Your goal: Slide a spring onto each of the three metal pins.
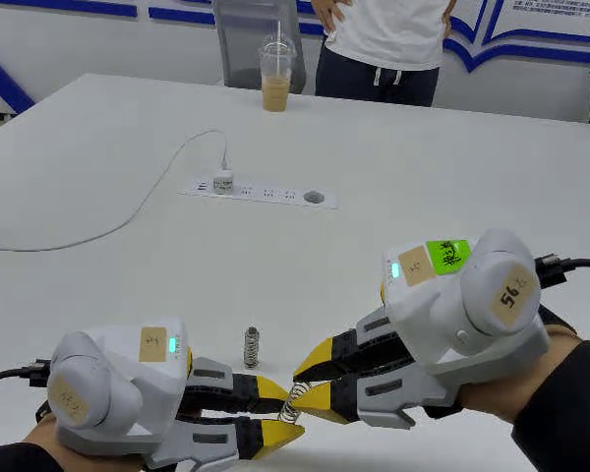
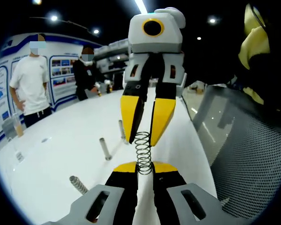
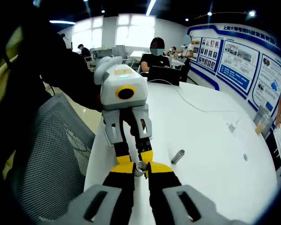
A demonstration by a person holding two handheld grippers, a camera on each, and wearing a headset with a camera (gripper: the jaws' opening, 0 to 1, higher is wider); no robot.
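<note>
Where the two grippers meet tip to tip low over the white table (image 1: 98, 147), one loose coil spring (image 1: 291, 404) spans the gap between them. Left gripper (image 1: 286, 413): grey body, black jaws with yellow tips, jaws drawn nearly together and clamped on one end of the spring, which juts straight out past its tips in its own view. Right gripper (image 1: 299, 383): same make, green label on top, jaws parted narrowly with the spring's other end sitting between the yellow tips; whether they press on it cannot be told. Pins, three, upright on the table: spring-covered pin (image 1: 252, 346) just beyond the left gripper's tips and to the left of the right gripper's; bare pin (image 2: 103, 148) to the left of the meeting jaws in the left gripper view; third pin (image 2: 122, 130) farther along, beside the right gripper's jaw, too small to tell whether it carries a spring. Well beyond both grippers: white power strip (image 1: 261, 192) with a plugged-in charger (image 1: 222, 181) and a white cable (image 1: 128, 216) trailing off to the left. Farther still: a plastic cup of tan drink (image 1: 275, 79) with a straw, and a person in a white T-shirt (image 1: 383, 34) standing at the table's far edge. Mesh-backed chair (image 2: 243, 154) — to the right of the left gripper in its own view.
</note>
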